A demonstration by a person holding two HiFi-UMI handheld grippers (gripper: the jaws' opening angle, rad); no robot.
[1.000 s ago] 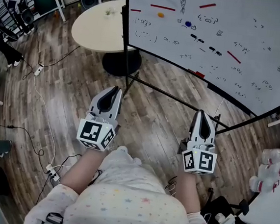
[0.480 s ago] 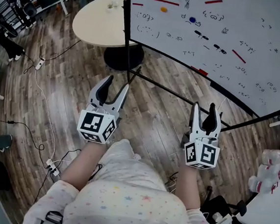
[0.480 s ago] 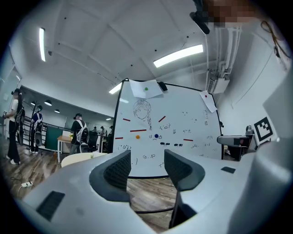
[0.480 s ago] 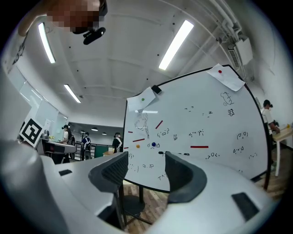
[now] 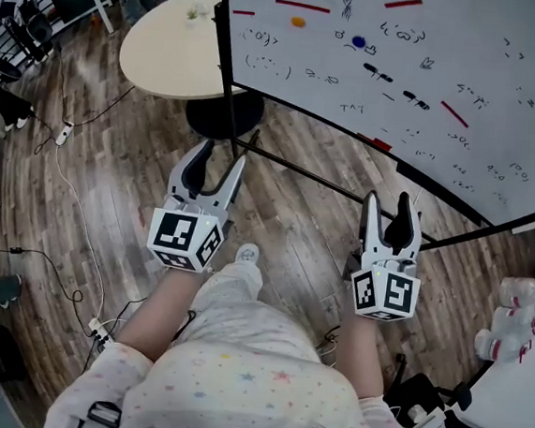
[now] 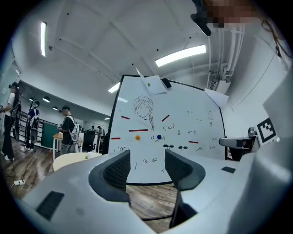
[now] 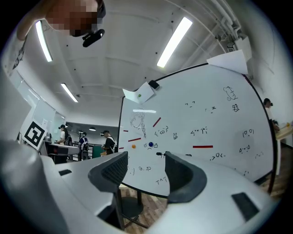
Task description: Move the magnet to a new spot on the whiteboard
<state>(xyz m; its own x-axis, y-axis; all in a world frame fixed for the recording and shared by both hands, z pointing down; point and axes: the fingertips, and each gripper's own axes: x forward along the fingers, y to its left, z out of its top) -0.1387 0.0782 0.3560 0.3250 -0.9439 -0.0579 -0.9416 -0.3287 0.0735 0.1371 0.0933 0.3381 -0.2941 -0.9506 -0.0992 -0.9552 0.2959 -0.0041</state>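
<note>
Left gripper [image 5: 222, 152] and right gripper [image 5: 387, 197] are both just opening up, jaws standing apart, nothing between them; orange magnet [image 5: 297, 20] and blue magnet [image 5: 358, 42] are sitting on the whiteboard [image 5: 472, 49], well apart from either; probably prepping the approach, grab not started

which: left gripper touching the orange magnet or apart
Apart. Head view: the left gripper, just opened and empty, hangs over the floor, far short of the orange magnet.

A round beige table [image 5: 175, 47] stands on the wood floor [image 5: 111, 175], with a person [image 6: 68, 131] standing beyond.
</note>
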